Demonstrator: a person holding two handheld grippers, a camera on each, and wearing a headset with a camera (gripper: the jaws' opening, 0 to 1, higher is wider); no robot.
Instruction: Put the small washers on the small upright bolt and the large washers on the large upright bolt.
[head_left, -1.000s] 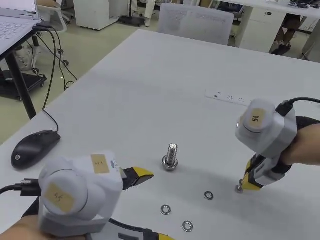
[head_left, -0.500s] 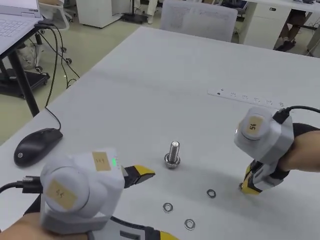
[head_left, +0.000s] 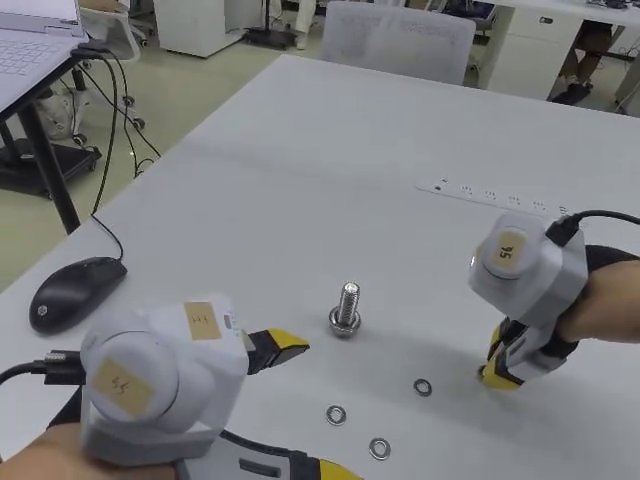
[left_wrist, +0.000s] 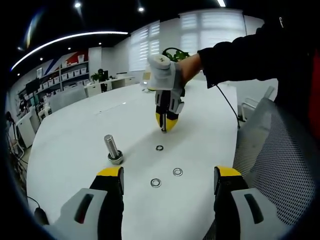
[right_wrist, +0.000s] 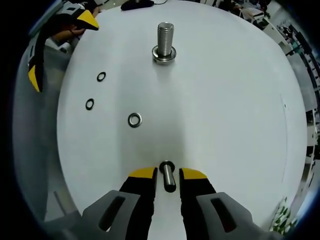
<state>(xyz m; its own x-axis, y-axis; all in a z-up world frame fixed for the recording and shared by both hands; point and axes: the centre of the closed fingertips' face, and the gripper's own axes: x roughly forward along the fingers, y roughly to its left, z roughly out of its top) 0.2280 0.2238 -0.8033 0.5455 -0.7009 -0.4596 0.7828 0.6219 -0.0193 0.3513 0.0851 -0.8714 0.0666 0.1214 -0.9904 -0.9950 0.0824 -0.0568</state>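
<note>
Sticker (head_left: 510, 252) on right tool (right_wrist: 167, 172) seemingly reads 56; tool clamped on small bolt (right_wrist: 167, 181). Left tool (left_wrist: 169, 172) spread wide.

Left tongs (left_wrist: 167, 172) held low, spread wide; right tongs (right_wrist: 168, 173) point downward, pinching the small bolt (right_wrist: 168, 182).

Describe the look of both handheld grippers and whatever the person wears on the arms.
The left gripper and right gripper both have bulky light-grey housings with rounded tops, tan paper labels bearing handwritten numbers, and a black cable trailing from each. Their fingers are grey and black, tipped in yellow. The person wears a dark long sleeve.
</note>
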